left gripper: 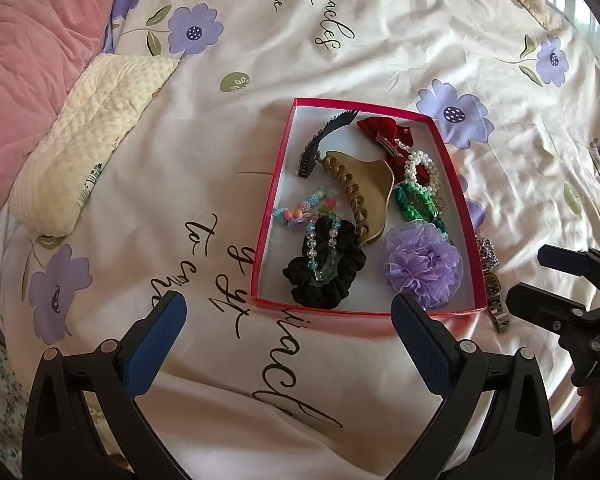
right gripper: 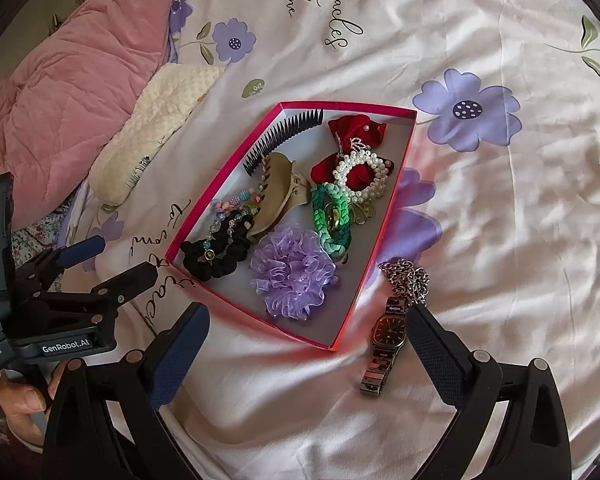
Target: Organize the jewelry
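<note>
Red-rimmed box (right gripper: 384,236) (full) is being flanked at four o'clock by a wristwatch (right gripper: 382,340); both the left gripper (left gripper: 290,344) and the right gripper (right gripper: 308,354) are being held wide, empty.

The left gripper (left gripper: 288,332) was held with its two blue-padded fingers (left gripper: 156,344) spread wide apart, holding nothing. The right gripper (right gripper: 306,348) was likewise spread wide and empty. A hand (right gripper: 20,404) was wrapped around the left gripper's handle, seen from the right wrist camera, with its thumb uppermost.
</note>
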Tool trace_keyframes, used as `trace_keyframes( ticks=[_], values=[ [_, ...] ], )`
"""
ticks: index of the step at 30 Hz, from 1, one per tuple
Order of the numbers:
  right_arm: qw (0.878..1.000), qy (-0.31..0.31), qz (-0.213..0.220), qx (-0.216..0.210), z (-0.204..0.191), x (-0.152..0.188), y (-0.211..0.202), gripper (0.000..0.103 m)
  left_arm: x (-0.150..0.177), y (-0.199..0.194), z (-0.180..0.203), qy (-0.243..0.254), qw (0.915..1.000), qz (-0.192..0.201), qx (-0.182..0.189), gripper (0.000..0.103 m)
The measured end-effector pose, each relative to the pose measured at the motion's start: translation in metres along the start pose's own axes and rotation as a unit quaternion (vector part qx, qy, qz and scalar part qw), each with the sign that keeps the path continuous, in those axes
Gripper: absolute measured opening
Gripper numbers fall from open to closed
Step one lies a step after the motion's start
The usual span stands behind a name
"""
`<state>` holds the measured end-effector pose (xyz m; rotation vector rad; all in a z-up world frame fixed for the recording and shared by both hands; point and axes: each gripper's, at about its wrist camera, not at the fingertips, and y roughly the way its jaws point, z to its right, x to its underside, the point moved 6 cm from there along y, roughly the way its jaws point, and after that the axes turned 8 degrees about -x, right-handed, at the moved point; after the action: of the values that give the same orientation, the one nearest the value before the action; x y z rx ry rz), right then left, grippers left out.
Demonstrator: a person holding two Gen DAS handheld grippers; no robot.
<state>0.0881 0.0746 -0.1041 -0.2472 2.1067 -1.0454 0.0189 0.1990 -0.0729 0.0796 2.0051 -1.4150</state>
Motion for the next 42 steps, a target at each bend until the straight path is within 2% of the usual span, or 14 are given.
trace_keyframes(
  ticks=[42],
  values=[
    [1.0, -0.004, 0.005, 0.002, -0.003, -0.0056, -0.0081, 0.1, 0.0, -0.0082, -0.0013, -0.001, 0.9999, 0.007, -0.013, 0.103]
  ],
)
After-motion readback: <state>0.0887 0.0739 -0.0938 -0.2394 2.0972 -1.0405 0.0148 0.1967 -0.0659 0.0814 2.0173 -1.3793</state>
